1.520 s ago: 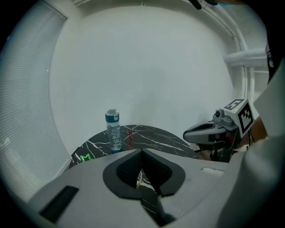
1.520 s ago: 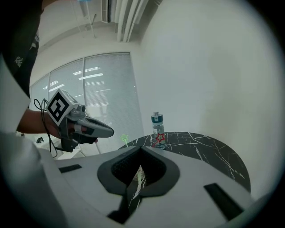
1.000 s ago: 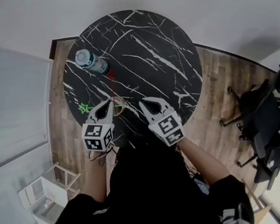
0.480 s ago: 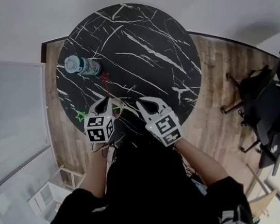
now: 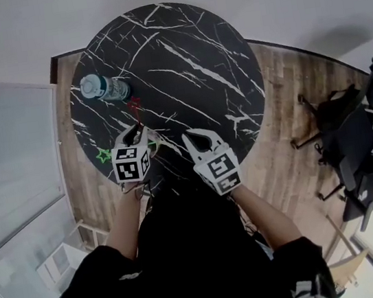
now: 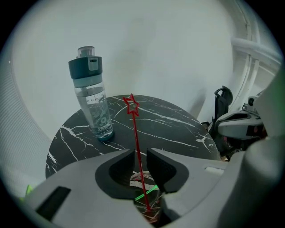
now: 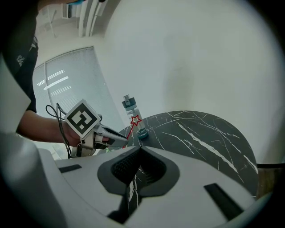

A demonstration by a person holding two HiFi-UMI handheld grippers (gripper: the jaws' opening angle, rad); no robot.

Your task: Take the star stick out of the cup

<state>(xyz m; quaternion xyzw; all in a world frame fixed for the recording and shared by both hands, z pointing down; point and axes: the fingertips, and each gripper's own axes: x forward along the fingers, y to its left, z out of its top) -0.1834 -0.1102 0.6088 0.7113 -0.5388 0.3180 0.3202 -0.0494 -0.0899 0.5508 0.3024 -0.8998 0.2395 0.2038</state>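
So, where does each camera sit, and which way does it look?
Head view: on the person's head, looking steeply down at the marble table; shows forearms, left gripper and right gripper.
Left gripper view: on the left gripper, looking along its jaws, the red star stick in their narrow gap, toward the water bottle.
Right gripper view: on the right gripper, looking past its closed jaws at the left gripper, over the table.
Shared: both gripper views show stick and bottle.

Soft, even daylight fills all 3 views, leaving a faint shadow on the pale wall (image 5: 303,2). Both gripper views bend strongly and fade to black at their round edges.
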